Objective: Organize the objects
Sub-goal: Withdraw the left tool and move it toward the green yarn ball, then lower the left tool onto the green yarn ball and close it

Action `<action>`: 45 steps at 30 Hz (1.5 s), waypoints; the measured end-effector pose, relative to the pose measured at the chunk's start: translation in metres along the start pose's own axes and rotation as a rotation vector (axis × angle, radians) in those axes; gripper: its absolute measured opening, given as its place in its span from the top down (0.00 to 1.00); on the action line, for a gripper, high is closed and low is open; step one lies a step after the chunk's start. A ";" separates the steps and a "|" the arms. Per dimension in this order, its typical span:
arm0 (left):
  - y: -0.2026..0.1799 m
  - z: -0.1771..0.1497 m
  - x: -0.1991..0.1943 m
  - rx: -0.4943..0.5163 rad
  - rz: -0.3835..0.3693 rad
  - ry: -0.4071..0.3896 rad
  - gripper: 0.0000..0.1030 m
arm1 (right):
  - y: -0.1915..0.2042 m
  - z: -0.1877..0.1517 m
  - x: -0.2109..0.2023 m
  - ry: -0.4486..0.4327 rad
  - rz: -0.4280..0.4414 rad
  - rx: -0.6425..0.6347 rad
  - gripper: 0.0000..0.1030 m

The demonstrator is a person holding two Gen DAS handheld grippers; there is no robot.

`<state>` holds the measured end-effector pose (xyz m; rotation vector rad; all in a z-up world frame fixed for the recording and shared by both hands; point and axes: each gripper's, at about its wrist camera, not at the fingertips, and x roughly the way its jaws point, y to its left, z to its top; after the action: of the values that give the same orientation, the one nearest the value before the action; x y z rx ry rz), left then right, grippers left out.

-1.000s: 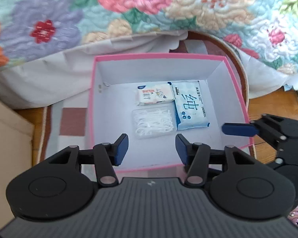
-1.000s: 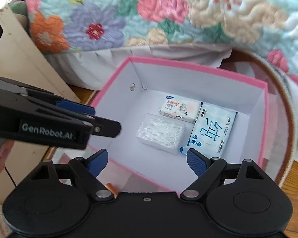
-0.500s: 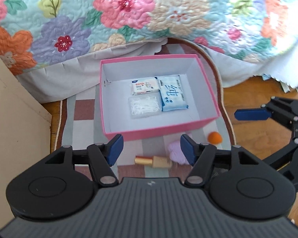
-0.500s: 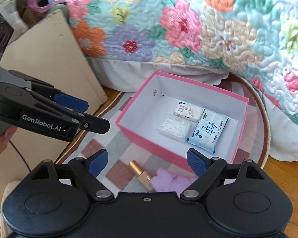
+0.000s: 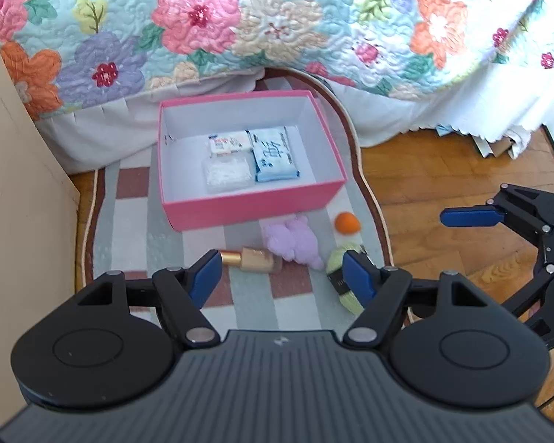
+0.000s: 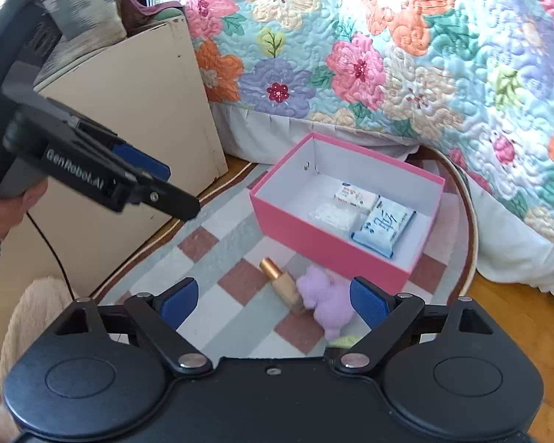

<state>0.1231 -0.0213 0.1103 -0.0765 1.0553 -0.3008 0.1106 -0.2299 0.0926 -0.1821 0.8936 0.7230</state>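
Note:
A pink box (image 5: pixel 255 205) (image 6: pixel 314 243) stands on a checked rug. It holds a blue tissue pack (image 5: pixel 273 155) (image 6: pixel 384 227), a white wipes pack (image 5: pixel 228 143) and a clear pack of floss picks (image 5: pixel 227 175). In front of it lie a gold-capped bottle (image 5: pixel 253 258) (image 6: pixel 282 284), a purple plush (image 5: pixel 295 240) (image 6: pixel 328 304), an orange ball (image 5: pixel 346 222) and a green yarn skein (image 5: pixel 345 277). My left gripper (image 5: pixel 280 277) is open and empty, high above the bottle. My right gripper (image 6: pixel 273 301) is open and empty above the rug.
A floral quilt (image 5: pixel 277 18) hangs from the bed behind the box. A beige cabinet (image 5: pixel 14 184) (image 6: pixel 129 118) stands at the left. Wooden floor (image 5: pixel 443 170) lies right of the rug (image 5: pixel 129 229).
Both grippers have pulled up and back from the box, still open. The bottle, plush, ball and yarn in front of the box have come into view.

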 end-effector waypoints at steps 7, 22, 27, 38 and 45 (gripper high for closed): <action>-0.008 -0.029 0.010 -0.011 -0.014 0.041 0.23 | 0.012 -0.042 -0.016 -0.019 0.000 -0.028 0.07; -0.024 -0.076 0.079 -0.019 -0.010 0.117 0.05 | 0.000 -0.099 0.018 0.037 -0.024 -0.006 0.07; -0.026 -0.088 0.126 -0.006 0.021 0.152 0.05 | -0.010 -0.117 0.046 0.050 -0.056 -0.029 0.07; -0.021 -0.092 0.202 -0.181 -0.119 0.106 0.05 | -0.045 -0.162 0.124 0.101 -0.125 0.029 0.08; -0.040 -0.091 0.250 -0.208 -0.232 0.158 0.09 | -0.062 -0.177 0.149 0.049 -0.108 0.145 0.08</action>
<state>0.1500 -0.1226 -0.1375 -0.3687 1.2346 -0.4108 0.0970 -0.2788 -0.1413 -0.1186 0.9716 0.5527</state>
